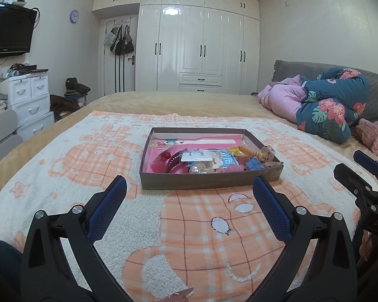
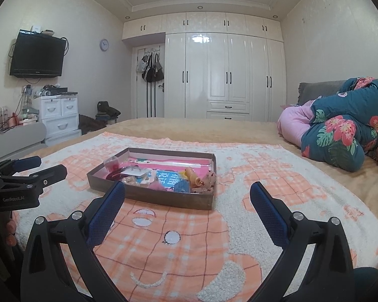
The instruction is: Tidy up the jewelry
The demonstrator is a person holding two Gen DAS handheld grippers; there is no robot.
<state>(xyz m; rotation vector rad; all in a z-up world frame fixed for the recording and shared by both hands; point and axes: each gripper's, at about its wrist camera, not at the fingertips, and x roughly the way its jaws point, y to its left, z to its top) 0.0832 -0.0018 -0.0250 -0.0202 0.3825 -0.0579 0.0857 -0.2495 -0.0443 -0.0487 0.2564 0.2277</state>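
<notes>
**A:** What shows in the left wrist view?

**B:** The left gripper (image 1: 189,188) has its two blue fingers (image 1: 112,196) spread wide, holding nothing. Just past them one shallow brown box (image 1: 209,182) sits on a fluffy orange and white blanket (image 1: 201,239) on the bed (image 1: 163,102). The box holds a heap of little jewelry bits: a red bead (image 1: 166,155), a yellow spiral hair tie (image 1: 249,150), a small blue block (image 1: 254,163) and a clear bag (image 1: 194,156). They lie on top of each other, so I cannot count them all.

**A:** Anything else around?

**B:** The right gripper (image 1: 365,173) pokes in at the right edge, cut off. Far right lies a rolled flowery quilt (image 1: 332,108). A white wardrobe (image 1: 199,47) stands at the far wall, and one TV (image 1: 8,32) hangs far left. Nothing stands between the fingers and the box.

**A:** And the right wrist view?

**B:** The right gripper (image 2: 187,191) also has its two fingers (image 2: 264,201) wide apart and empty. The same box (image 2: 196,201) sits just ahead, a bit to the left. The left gripper (image 2: 35,166) comes in at the left edge, partly cut off, its fingers apart. The small things in the box look blurry here.
</notes>
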